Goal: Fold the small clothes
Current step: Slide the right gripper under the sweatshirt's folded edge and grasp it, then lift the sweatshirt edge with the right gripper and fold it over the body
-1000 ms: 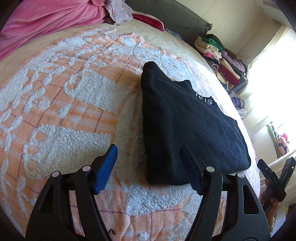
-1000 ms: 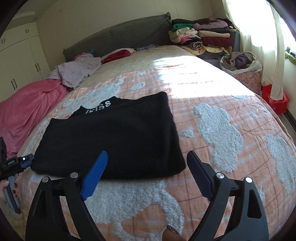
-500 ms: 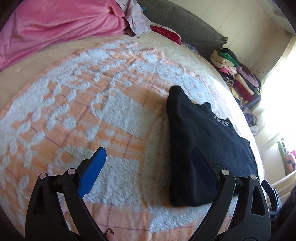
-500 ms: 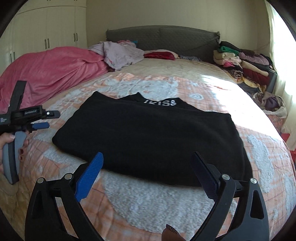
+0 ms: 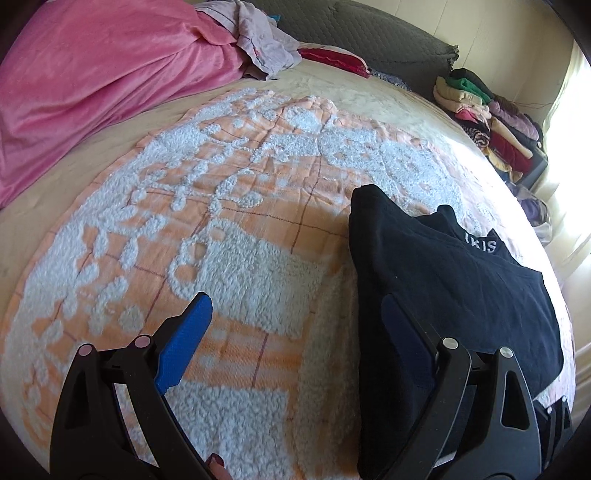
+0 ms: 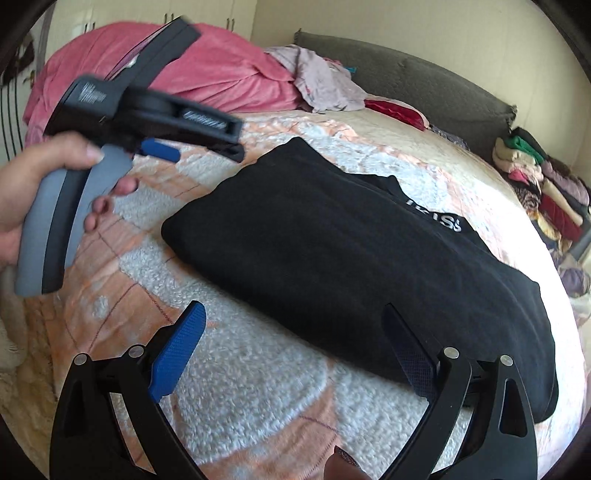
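Both my views have swung leftward since a second ago, left tongs (image 5: 295, 332) and right tongs (image 6: 295, 339) gaping and empty, while the black garment (image 6: 351, 258) lies half-folded mid-bed (image 5: 240, 258), probably needing another fold.

A lived-in home bedroom.

A wide bed fills both views, spread with an orange-and-white tufted chenille bedspread (image 5: 229, 229) and backed by a grey quilted padded headboard (image 6: 436, 92). A crumpled pink velvety blanket (image 5: 92, 74) lies heaped along one side, with a lilac garment (image 6: 325, 85) thrown on it. A tall stack of folded clothes in many colours (image 5: 491, 122) sits by a sunlit curtained window, and white cupboard doors (image 6: 122, 14) stand behind.
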{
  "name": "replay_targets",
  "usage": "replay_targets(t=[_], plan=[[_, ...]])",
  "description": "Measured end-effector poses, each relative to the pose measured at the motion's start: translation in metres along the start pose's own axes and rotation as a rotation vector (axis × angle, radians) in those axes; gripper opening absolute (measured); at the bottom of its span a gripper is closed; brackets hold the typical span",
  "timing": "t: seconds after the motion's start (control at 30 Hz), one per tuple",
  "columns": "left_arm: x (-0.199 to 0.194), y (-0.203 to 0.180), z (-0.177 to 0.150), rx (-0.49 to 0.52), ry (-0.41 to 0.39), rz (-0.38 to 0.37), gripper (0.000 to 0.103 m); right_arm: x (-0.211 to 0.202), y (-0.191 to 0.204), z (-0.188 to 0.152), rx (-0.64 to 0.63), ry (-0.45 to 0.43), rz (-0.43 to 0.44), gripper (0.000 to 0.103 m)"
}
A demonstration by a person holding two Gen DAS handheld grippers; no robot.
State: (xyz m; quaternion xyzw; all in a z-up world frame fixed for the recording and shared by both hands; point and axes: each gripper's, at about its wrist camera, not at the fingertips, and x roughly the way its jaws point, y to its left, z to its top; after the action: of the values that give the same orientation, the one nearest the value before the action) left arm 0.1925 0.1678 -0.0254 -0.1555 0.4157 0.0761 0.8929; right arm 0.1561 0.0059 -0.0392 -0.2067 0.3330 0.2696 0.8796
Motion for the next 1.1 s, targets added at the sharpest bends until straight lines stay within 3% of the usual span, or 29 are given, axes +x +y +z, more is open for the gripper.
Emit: replay_targets(t=[0.57, 0.93, 1.1], plan=[[0.029, -0.005, 0.027, 0.003, 0.021, 0.001, 0.086, 0.044, 0.021, 0.024, -0.130, 0.015, -0.057, 0.098], [0.044, 0.001, 0.041, -0.075, 0.048, -0.113, 0.086, 0.064, 0.028, 0.039, -0.191, -0.024, -0.135, 0.096], [0.048, 0.001, 0.040, -0.094, 0.081, -0.181, 0.086, 0.049, 0.020, 0.038, -0.161, -0.103, -0.149, 0.045]])
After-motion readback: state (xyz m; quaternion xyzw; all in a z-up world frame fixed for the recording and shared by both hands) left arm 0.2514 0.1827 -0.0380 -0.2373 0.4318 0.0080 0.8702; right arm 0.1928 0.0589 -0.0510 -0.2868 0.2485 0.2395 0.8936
